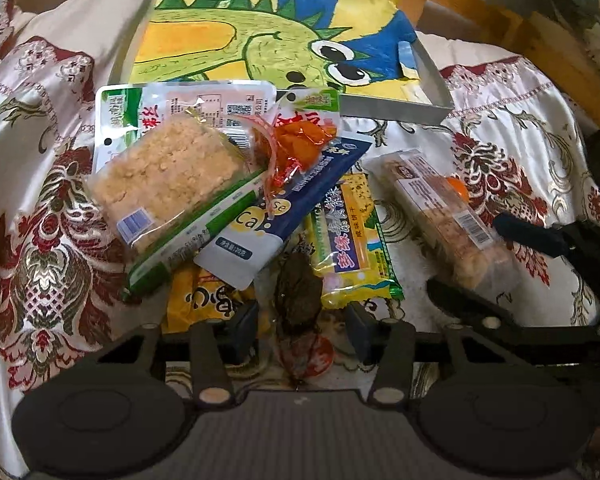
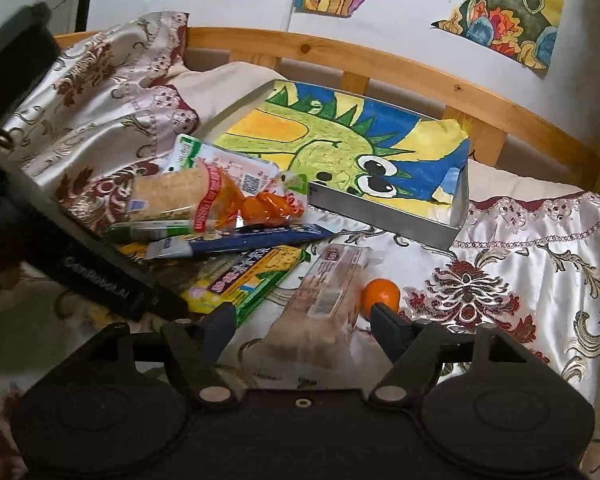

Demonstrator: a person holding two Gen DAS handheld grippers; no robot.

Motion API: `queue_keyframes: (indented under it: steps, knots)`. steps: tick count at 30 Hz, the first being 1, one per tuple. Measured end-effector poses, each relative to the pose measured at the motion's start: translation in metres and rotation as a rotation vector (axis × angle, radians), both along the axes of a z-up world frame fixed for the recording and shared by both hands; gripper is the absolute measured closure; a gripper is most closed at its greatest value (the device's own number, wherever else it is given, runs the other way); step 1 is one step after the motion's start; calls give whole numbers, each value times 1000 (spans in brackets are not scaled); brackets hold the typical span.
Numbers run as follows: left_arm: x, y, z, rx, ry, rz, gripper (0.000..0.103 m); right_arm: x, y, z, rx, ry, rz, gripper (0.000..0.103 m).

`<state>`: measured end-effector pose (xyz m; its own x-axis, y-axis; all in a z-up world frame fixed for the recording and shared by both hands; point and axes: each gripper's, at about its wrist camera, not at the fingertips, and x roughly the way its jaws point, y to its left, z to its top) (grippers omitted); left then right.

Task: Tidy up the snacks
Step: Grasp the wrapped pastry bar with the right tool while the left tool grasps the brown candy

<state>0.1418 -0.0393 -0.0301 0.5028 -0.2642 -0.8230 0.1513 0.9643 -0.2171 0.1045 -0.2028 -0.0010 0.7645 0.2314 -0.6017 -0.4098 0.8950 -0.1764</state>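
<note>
Between my left gripper's half-closed, untouching fingers lies a dark wrapped snack, while my right gripper gapes around a clear-wrapped cake bar

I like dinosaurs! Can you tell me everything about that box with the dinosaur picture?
The box is a shallow, grey, rectangular tray with low walls. A hand-coloured green dinosaur drawing, with big eyes on blue and yellow, lines its floor. It lies flat on the patterned cloth behind the snack pile, holding no snacks yet.
</note>
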Motion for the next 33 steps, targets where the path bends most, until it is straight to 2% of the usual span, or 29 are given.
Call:
queue_keyframes:
  steps: [2,3,6,8,15,17,18,19,24,26,28,33]
  knots:
    - [0,2,1,-10,8,13,52,5,1,-6,0,21,-9,36]
    - [-1,3,1,-16,12,19,52,7,1,-8,-2,32,-15,46]
    - [-5,4,3,-21,21,35,52,5,-1,-8,-7,32,-26,53]
    - [-8,4,4,-24,33,48,52,2,-3,-4,1,38,-25,54]
    - [-15,5,4,-28,39,54,50,-22,-12,12,-13,117,-4,54]
    - [-14,5,3,-32,49,58,49,-22,-12,13,4,121,-21,44]
    - [-13,5,3,-30,47,55,49,-21,-11,13,13,119,-29,35]
    - [-13,4,3,-26,46,50,47,-20,-10,12,16,110,-31,32]
    - [-10,2,1,-15,53,50,46,-2,-2,2,5,67,-50,31]
    - [-10,2,1,-2,60,48,50,6,-1,-2,3,63,-47,36]
    - [-10,1,2,10,65,46,51,11,-3,-6,-10,75,-46,56]
    - [-11,-5,6,55,68,46,52,13,-5,-6,-16,95,-45,60]
